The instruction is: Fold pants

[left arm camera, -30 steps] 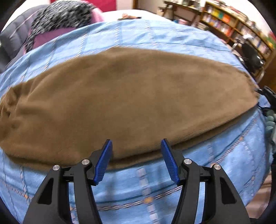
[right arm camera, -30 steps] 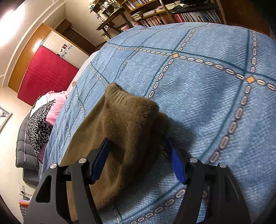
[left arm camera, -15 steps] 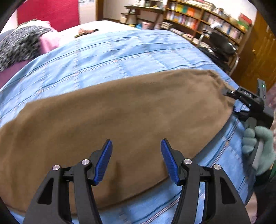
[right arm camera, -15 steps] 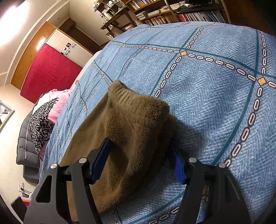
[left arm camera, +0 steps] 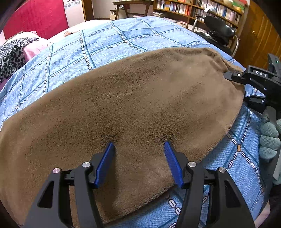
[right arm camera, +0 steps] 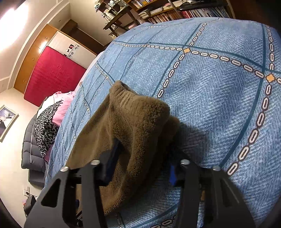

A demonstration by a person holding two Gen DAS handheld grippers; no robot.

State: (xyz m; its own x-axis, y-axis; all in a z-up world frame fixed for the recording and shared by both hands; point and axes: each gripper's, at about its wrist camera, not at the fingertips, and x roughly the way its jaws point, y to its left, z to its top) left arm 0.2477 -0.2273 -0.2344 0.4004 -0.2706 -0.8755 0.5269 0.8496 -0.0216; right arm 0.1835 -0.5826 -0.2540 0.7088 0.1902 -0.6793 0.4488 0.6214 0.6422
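Observation:
Brown fleece pants (left arm camera: pixel 133 98) lie flat across a blue patterned bedspread (left arm camera: pixel 108 40). My left gripper (left arm camera: pixel 138 149) is open, its blue pads pressed down on the near edge of the pants. In the right wrist view the cuffed end of the pants (right arm camera: pixel 133 119) is bunched between the fingers of my right gripper (right arm camera: pixel 142 163), whose jaws are wide apart around the cloth. The right gripper (left arm camera: pixel 252 82) also shows in the left wrist view at the right end of the pants, held by a gloved hand.
A pile of pink and leopard-print clothes (left arm camera: pixel 15 50) lies at the far left of the bed. Bookshelves (left arm camera: pixel 202 8) and a black chair (left arm camera: pixel 219 29) stand beyond the bed. A red panel (right arm camera: pixel 52 75) stands against the far wall.
My left gripper has moved right along the pants and down onto their near edge. The right gripper has pushed further onto the cuffed end, which now covers more of its fingers.

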